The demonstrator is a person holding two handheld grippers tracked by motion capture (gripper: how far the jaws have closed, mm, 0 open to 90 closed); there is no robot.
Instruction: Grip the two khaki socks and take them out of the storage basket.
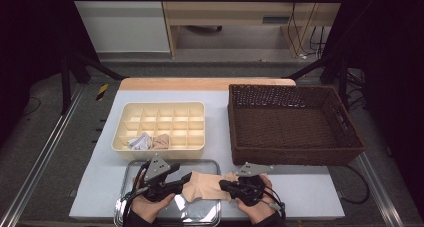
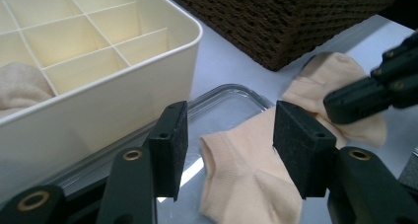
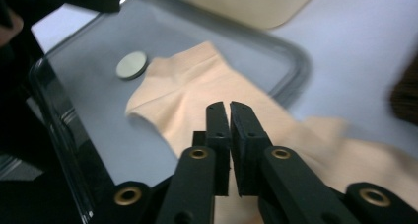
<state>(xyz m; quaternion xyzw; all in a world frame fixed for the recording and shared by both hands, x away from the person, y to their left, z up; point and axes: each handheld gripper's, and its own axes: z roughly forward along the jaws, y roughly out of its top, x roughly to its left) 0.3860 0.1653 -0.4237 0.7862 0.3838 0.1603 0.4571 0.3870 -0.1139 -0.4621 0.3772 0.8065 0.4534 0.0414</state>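
A pale grey-white table (image 1: 220,112) with a light wooden strip along its far edge carries everything. On its left half sits a cream plastic organiser box (image 1: 159,127) divided into small compartments. To the right stands a dark brown woven wicker basket (image 1: 292,123), just beside the box. At the near edge lies a shiny rectangular metal tray (image 1: 200,213), and a peach-coloured sock (image 1: 207,185) drapes from the tray onto the tabletop
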